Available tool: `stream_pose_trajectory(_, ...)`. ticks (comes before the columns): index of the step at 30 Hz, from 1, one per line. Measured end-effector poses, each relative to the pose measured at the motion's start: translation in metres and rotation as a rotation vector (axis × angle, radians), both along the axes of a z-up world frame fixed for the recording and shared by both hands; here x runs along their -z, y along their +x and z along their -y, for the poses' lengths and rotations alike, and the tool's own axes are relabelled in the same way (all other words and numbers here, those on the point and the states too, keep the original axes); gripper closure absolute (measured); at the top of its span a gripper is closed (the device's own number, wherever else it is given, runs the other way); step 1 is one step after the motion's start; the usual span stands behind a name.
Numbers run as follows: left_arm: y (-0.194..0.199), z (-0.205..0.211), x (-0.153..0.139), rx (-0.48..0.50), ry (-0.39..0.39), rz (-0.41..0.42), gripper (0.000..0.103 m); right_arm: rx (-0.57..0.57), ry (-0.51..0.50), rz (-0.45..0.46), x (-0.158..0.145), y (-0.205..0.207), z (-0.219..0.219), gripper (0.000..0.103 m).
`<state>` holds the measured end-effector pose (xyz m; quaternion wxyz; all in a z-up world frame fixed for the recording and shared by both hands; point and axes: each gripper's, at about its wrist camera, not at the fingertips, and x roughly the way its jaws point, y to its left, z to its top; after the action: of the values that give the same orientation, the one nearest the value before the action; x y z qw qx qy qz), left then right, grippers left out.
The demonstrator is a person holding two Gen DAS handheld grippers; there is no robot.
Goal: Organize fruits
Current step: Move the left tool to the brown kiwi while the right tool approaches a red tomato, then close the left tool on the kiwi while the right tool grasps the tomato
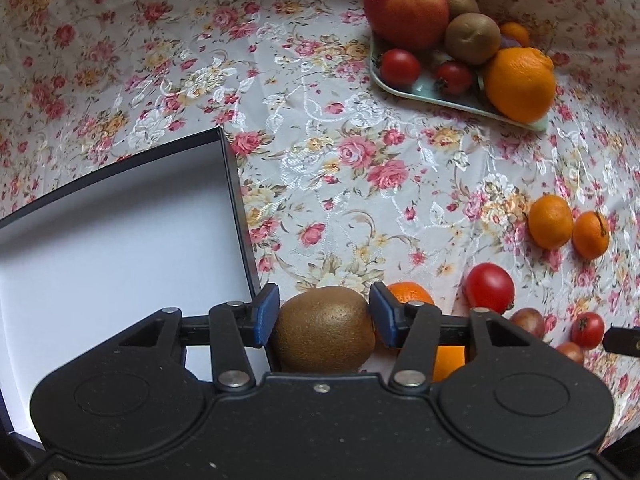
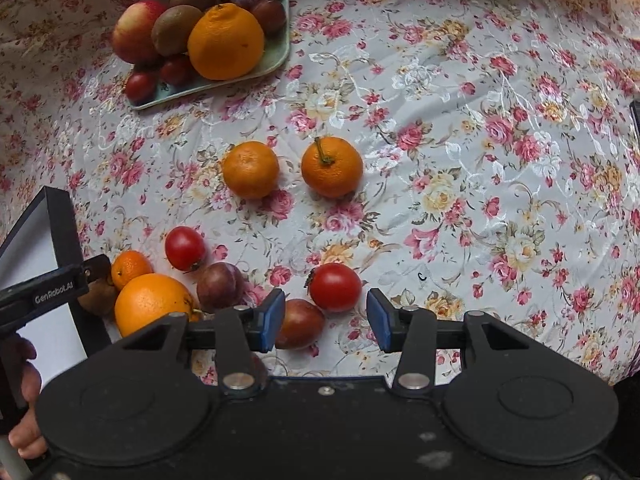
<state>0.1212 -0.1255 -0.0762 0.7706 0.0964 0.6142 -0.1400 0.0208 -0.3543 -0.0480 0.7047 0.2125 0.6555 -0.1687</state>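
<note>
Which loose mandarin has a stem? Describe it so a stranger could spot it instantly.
Start at the green tray piled with fruit, then come toward the camera onto the floral tablecloth. Two mandarins sit there apart; take the stemmed mandarin, the one farther from the box. Its neighbour, the plain mandarin, shows none.

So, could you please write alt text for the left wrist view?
The left gripper grips a brown kiwi between blue pads, beside an open box with a white interior. On the floral tablecloth lie loose tangerines and tomatoes, with a fruit tray behind.
</note>
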Motion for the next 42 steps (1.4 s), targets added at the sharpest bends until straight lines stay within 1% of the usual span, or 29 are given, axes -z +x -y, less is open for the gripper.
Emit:
stream_pose_trajectory(4,0.004,-0.006,-0.001,-0.026,-0.022,-0.023,0.045,0.063,0.019,-0.021,0.007,-0.003,0.01,0.055)
stream_pose_trajectory(6,0.005,-0.01,-0.001,-0.037,-0.034,-0.034,0.045,0.068,0.037,-0.023,0.009,-0.003,0.012,0.055)
stream_pose_trajectory(9,0.005,-0.012,-0.001,-0.039,-0.036,-0.03,0.044,0.063,0.038,-0.019,0.009,-0.001,0.01,0.055)
stream_pose_trajectory(13,0.002,-0.012,-0.003,-0.021,-0.023,-0.013,0.044,0.049,0.036,-0.014,0.009,0.001,0.008,0.055)
stream_pose_trajectory(17,0.0,-0.011,-0.002,-0.015,0.02,0.008,0.044,0.061,0.024,0.002,0.011,0.0,0.011,0.055)
stream_pose_trajectory(22,-0.003,-0.005,0.002,0.026,0.057,0.01,0.043,0.05,-0.041,-0.002,0.021,0.005,0.008,0.055)
stream_pose_trajectory(24,-0.003,-0.004,0.003,0.027,0.053,-0.006,0.043,0.058,-0.046,-0.019,0.027,0.006,0.006,0.055)
stream_pose_trajectory(29,-0.001,-0.005,0.004,0.017,0.036,-0.026,0.044,0.123,-0.02,-0.042,0.041,0.004,0.002,0.056)
stream_pose_trajectory(32,0.0,-0.004,0.006,0.024,0.041,-0.032,0.044,0.132,-0.022,-0.052,0.048,0.005,0.001,0.056)
stream_pose_trajectory(36,0.0,-0.004,0.007,0.019,0.041,-0.033,0.044,0.143,-0.05,-0.054,0.049,0.006,-0.001,0.058)
stream_pose_trajectory(38,0.001,-0.004,0.007,0.011,0.036,-0.036,0.044,0.145,-0.05,-0.049,0.048,0.008,0.0,0.066)
stream_pose_trajectory(42,0.0,-0.004,0.008,-0.004,0.019,-0.05,0.042,0.152,-0.043,-0.06,0.047,0.008,0.007,0.067)
